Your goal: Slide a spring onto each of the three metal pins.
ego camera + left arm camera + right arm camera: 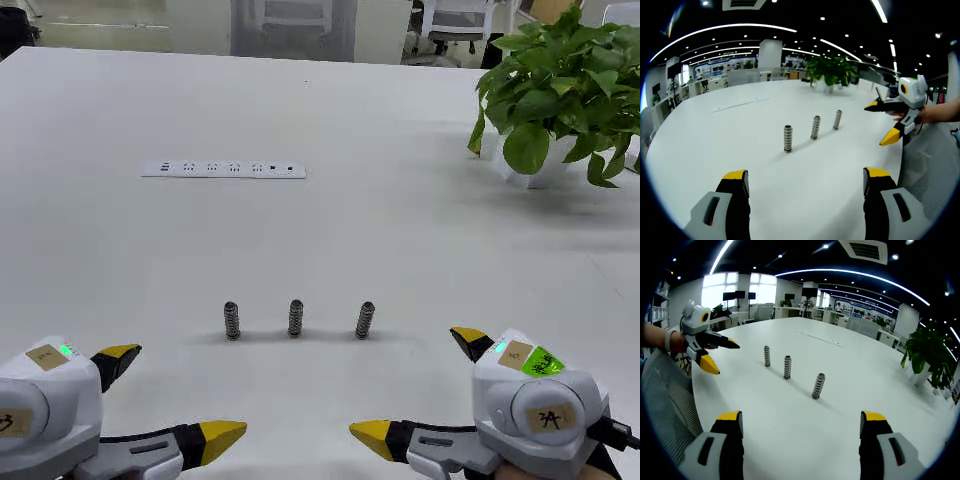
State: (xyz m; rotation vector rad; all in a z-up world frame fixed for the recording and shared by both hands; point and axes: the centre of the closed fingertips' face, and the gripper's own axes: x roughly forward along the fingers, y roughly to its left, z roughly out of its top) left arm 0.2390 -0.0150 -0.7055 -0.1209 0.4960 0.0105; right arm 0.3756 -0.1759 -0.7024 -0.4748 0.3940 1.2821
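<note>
- Head view: white table [400, 240] with three springs standing in a row, apart from one another: left spring [232, 320], middle spring [295, 318], and right spring [365, 320], which leans slightly.
- Left gripper [170, 398], lower left: yellow-tipped jaws spread wide, gripping nothing, on the near side of the row and clear of it.
- Right gripper [420, 387], lower right: jaws equally wide and empty, also clear of the springs.
- Power strip [223, 169]: flat on the table, well beyond the springs.
- Potted plant [560, 90]: far right corner.
- Both gripper views: the row stands ahead between the wide jaws, with the opposite gripper off to one side.
</note>
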